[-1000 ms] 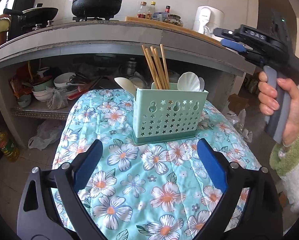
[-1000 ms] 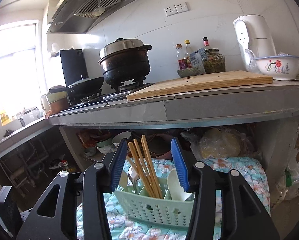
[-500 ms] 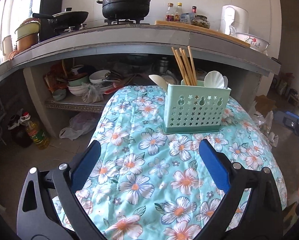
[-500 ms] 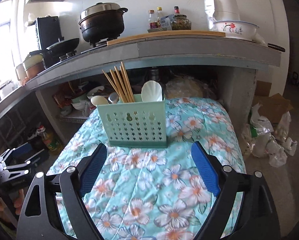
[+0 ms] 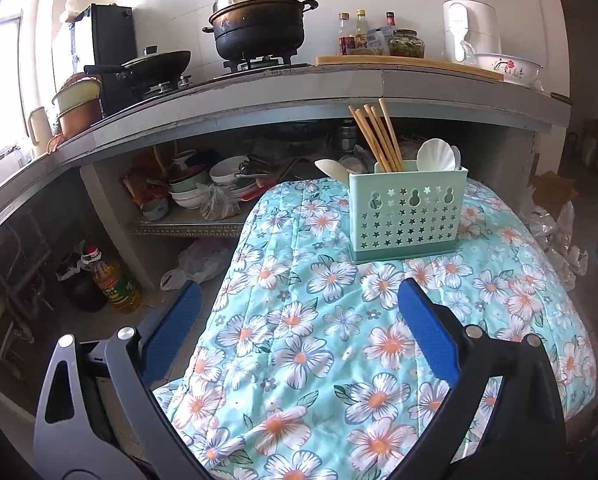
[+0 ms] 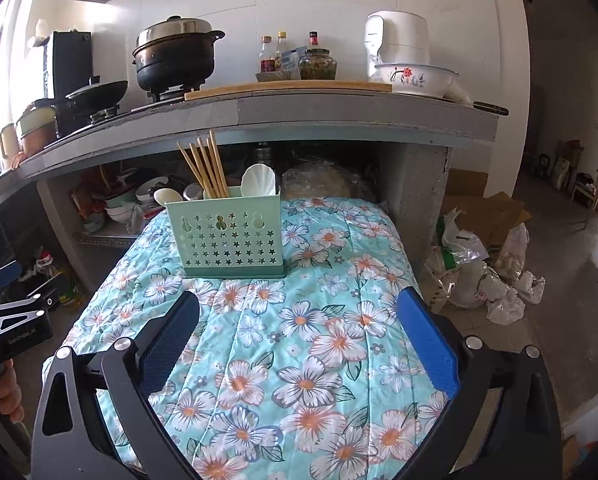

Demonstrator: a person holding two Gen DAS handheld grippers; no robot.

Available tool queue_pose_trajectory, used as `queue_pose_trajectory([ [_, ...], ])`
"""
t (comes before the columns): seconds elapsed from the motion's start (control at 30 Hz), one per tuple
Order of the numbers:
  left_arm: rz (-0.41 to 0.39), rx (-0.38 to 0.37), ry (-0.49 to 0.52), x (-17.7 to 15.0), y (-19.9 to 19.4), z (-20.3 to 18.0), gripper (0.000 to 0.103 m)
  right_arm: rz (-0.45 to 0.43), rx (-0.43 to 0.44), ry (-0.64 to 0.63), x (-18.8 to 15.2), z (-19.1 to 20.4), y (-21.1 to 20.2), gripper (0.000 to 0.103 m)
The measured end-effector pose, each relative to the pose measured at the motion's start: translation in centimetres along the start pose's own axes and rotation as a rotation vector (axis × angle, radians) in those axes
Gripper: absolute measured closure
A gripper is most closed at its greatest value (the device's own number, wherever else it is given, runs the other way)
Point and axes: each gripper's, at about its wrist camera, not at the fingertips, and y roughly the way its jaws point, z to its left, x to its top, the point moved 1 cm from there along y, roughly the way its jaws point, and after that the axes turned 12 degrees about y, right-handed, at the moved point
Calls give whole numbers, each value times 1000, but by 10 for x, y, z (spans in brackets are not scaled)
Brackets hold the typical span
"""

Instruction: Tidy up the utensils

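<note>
1. Behind the mint utensil caddy (image 5: 408,216), left wrist view: a grey counter (image 5: 299,96) with a black lidded pot (image 5: 257,24), a wok (image 5: 159,62), three sauce bottles (image 5: 357,32), a jar and a white kettle (image 5: 471,30). Shelf under it is crammed with bowls.
2. Caddy sits upright on the floral quilt (image 5: 299,340), star cutouts on the front, five wooden chopsticks (image 5: 379,136) leaning left, white spoons (image 5: 435,155) beside them. One more pale spoon (image 5: 331,168) sticks out at its left.
3. Left gripper (image 5: 295,332) is spread wide, nothing in it, well short of the caddy.
4. Right wrist view: same caddy (image 6: 225,238), nothing blocking it. Right gripper (image 6: 297,334) also gaping and empty. Plastic bags (image 6: 483,280) on the floor off to the caddy's right.
</note>
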Motion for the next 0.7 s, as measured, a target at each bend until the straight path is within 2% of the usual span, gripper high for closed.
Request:
queue_pose_trajectory([
  [0.13, 5, 1, -11, -1, -7, -2, 8, -14, -1, 0, 1, -3, -11, 7],
  [0.3, 19, 76, -24, -1, -11, 7, 8, -7, -10, 27, 2, -7, -10, 7],
  [0.7, 28, 113, -161, -1, -12, 50, 8, 16, -9, 23, 1, -3, -5, 7],
])
